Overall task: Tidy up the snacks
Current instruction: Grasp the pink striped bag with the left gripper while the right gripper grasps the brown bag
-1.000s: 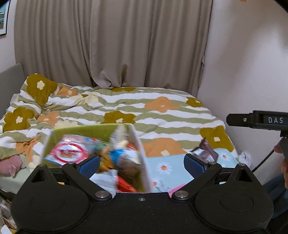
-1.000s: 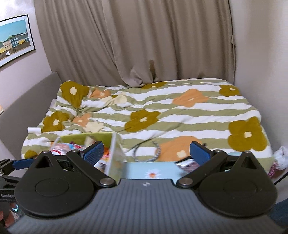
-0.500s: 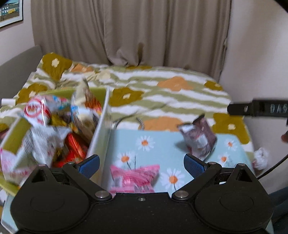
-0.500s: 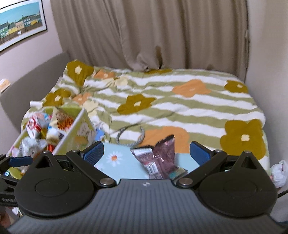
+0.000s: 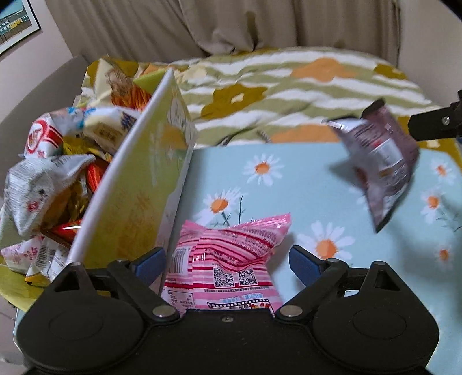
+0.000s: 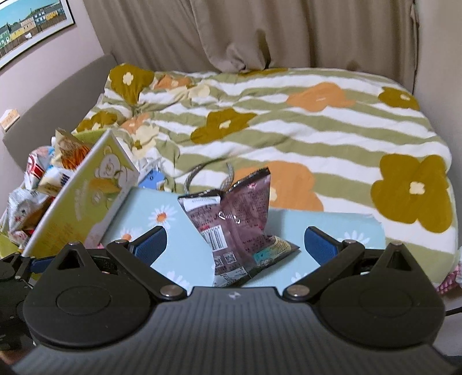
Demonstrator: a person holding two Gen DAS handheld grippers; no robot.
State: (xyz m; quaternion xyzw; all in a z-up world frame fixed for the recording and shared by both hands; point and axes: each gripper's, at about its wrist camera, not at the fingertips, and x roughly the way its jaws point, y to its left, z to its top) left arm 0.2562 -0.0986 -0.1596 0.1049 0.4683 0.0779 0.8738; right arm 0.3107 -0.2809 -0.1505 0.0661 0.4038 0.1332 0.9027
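A pink striped snack packet (image 5: 231,253) lies on the light blue daisy-print surface (image 5: 288,178). My left gripper (image 5: 228,264) straddles it with its jaws closing, and a gap shows on each side of the packet. A dark brown snack packet (image 6: 234,228) stands crumpled further right, also seen in the left wrist view (image 5: 378,161). My right gripper (image 6: 236,243) is open around it without touching. A yellow-green cardboard box (image 5: 135,184) full of several snack packets (image 5: 43,178) stands to the left.
Behind the blue surface lies a bed with a green-striped flower quilt (image 6: 317,121); a looped cable (image 6: 208,173) rests on it. Beige curtains (image 6: 245,31) hang at the back. A grey headboard (image 6: 57,95) and a framed picture (image 6: 31,23) are on the left.
Both grippers came down and forward over the blue surface. The pink packet now sits between the left fingers, the brown one between the right. The left jaws have narrowed a little.
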